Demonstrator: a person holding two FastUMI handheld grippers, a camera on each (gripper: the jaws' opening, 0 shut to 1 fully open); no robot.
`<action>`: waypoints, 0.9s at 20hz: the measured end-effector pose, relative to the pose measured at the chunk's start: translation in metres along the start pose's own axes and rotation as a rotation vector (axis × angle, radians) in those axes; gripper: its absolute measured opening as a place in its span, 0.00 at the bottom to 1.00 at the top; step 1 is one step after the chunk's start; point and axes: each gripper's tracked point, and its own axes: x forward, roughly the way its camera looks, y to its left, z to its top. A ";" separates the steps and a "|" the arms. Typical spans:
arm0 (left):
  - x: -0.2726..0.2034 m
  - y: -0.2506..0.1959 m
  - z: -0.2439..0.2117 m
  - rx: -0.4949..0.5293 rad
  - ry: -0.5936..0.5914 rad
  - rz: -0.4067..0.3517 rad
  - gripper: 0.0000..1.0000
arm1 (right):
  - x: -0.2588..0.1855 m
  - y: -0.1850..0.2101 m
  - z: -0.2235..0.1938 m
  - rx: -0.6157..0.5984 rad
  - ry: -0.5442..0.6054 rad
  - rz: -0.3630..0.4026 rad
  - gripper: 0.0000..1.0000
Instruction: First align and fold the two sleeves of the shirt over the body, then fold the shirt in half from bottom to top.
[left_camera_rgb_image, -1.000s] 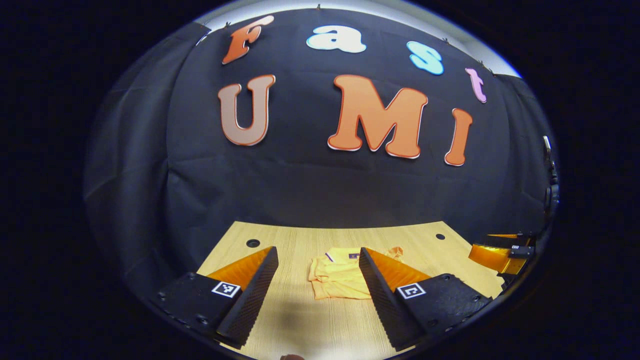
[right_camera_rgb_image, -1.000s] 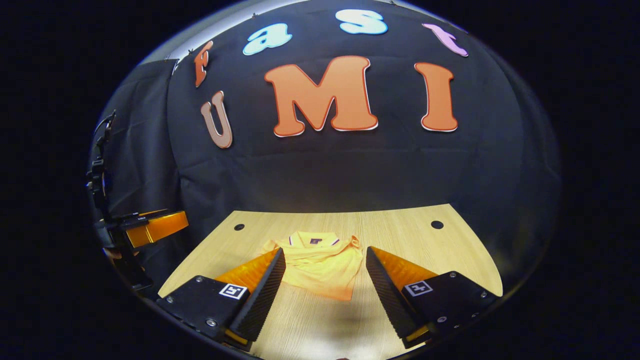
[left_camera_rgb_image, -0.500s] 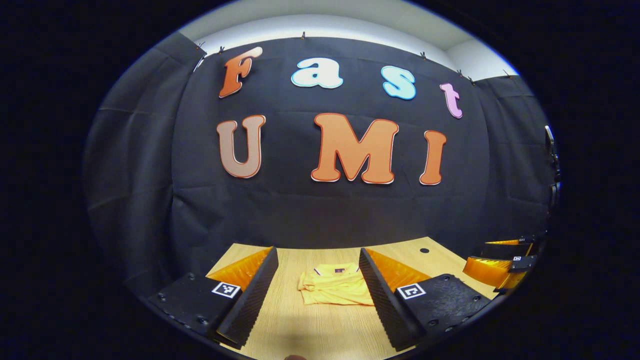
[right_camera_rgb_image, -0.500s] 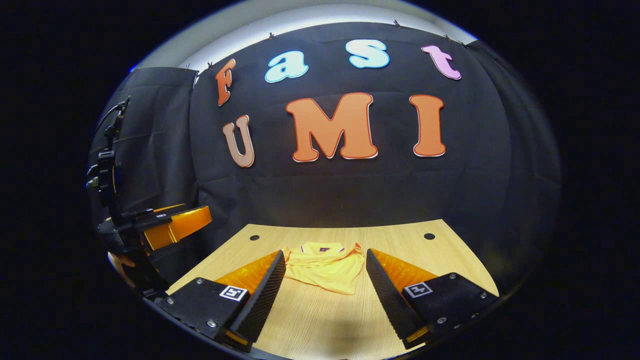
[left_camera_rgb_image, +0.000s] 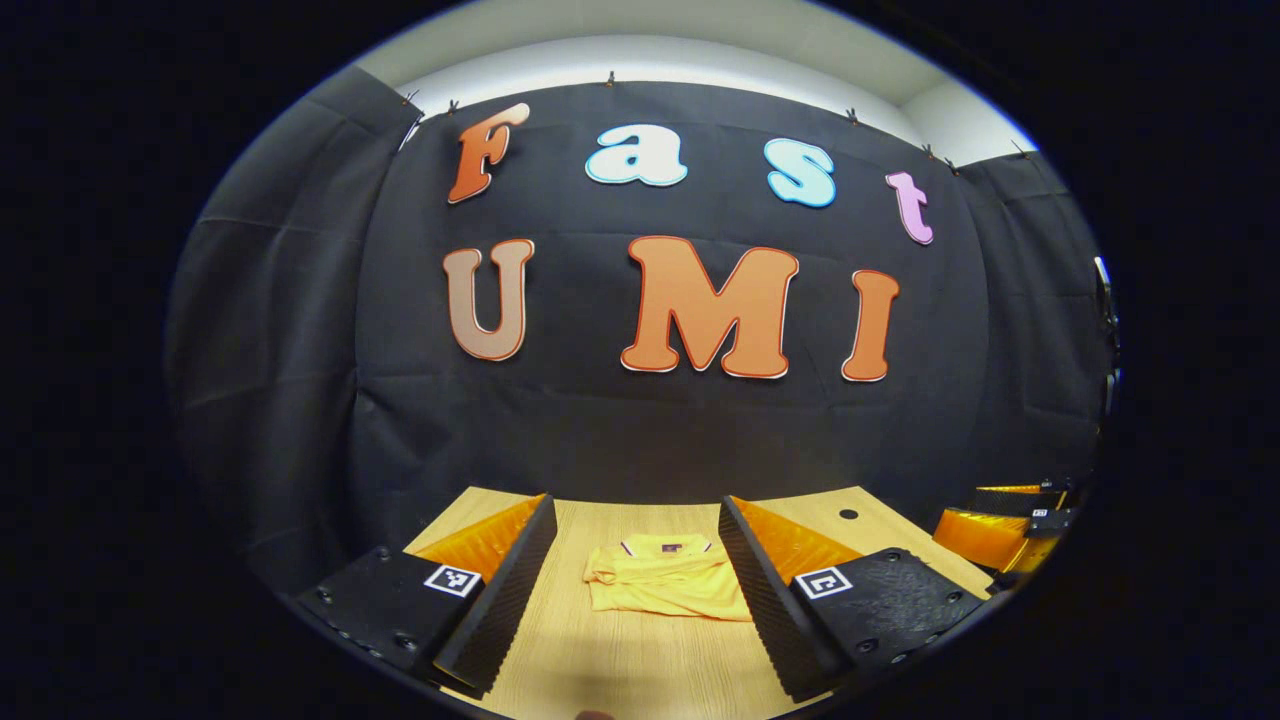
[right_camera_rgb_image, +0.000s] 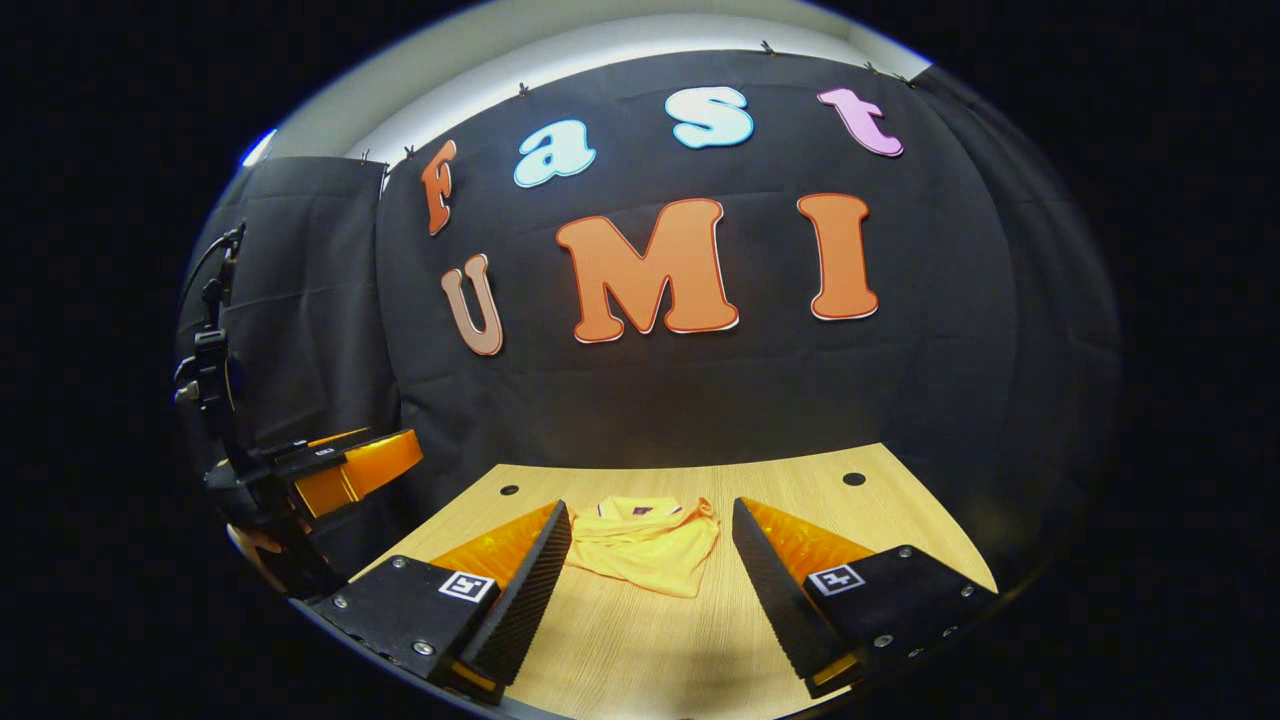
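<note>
Left claw (left_camera_rgb_image: 636, 590) and right claw (right_camera_rgb_image: 651, 590) gape wide, seemingly raised, holding nothing.

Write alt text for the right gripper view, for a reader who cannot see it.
A folded yellow shirt lies on a wooden table, seen between the open fingers of the right gripper, which holds nothing. The left gripper is off the table's left side, in front of the black cloth wall.

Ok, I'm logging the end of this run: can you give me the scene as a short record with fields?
shirt: yellow shirt, folded into a compact bundle, collar toward the wall
surface: wooden table
left gripper: open, holding nothing, above the table's near edge
right gripper: open, holding nothing, short of the shirt
contact: neither gripper touches the shirt
</note>
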 end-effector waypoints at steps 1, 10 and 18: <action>-0.001 0.003 0.002 -0.001 -0.003 0.013 0.98 | 0.002 0.002 0.001 0.003 0.000 0.008 0.98; -0.010 0.026 0.006 0.008 -0.011 0.050 0.98 | 0.009 0.018 0.003 0.010 -0.010 0.039 0.98; -0.013 0.033 0.007 0.007 -0.012 0.037 0.98 | 0.003 0.027 -0.001 0.010 -0.015 0.026 0.98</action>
